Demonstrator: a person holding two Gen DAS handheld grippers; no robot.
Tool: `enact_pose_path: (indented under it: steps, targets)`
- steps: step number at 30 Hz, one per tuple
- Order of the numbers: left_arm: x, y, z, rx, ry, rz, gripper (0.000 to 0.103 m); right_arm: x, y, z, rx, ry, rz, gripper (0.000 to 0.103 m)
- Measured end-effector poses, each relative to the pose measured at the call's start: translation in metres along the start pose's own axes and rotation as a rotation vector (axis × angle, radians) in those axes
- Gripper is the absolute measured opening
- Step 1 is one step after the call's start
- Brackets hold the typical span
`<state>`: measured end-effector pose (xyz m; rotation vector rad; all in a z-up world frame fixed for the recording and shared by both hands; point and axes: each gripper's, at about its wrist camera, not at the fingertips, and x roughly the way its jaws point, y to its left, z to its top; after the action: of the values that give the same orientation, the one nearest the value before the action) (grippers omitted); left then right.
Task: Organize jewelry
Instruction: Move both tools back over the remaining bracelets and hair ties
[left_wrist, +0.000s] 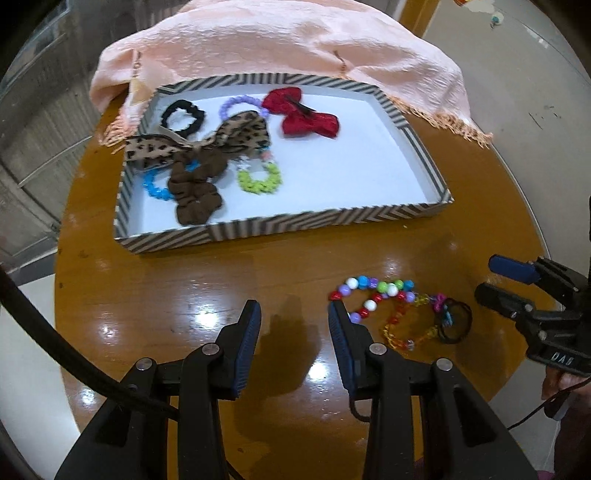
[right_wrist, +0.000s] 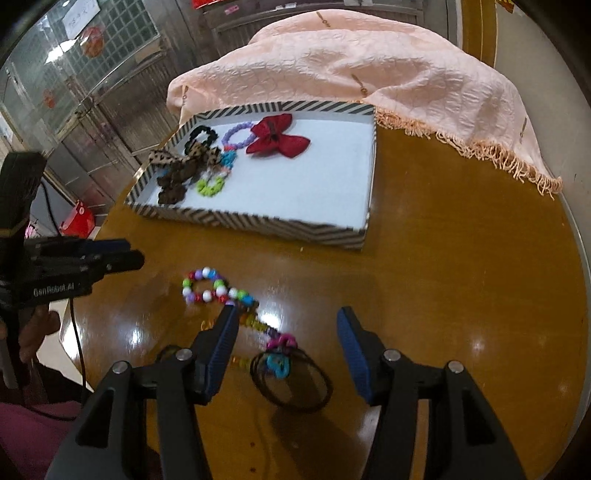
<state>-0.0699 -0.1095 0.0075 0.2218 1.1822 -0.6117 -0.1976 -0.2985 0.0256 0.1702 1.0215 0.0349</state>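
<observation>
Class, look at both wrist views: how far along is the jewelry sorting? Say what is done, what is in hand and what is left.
Done: the striped tray already holds the red bow, black scrunchie, leopard bow and several bead bracelets.
In hand: nothing. The left gripper and right gripper are both open above the table.
Left: the multicolour bead bracelet, the clear bead string and the thin hair ties.

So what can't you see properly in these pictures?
- Blue bracelet, left wrist view: partly hidden under the brown scrunchie.
- Whatever sits beneath the pink cloth, both views: fully covered.
- Beads beside the right gripper, right wrist view: one finger covers some.
- Hair ties, right wrist view: blurred, so I can't count them.
</observation>
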Motion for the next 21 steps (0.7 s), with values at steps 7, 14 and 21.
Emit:
enact_pose_path:
  steps: [7,14,21]
  targets:
    - [0.013,0.002,-0.003,-0.024,0.043,-0.034,0.027,0.004,0.001,-0.025,-0.052,0.042,-0.015,0.058]
    - [0.017,0.005,-0.001,-0.036,0.053,-0.042,0.028,0.013,0.003,-0.041,-0.126,0.08,-0.059,0.058]
    - [0.026,0.002,0.002,-0.035,0.073,-0.059,0.028,0.02,-0.006,-0.042,-0.126,0.091,-0.084,0.055]
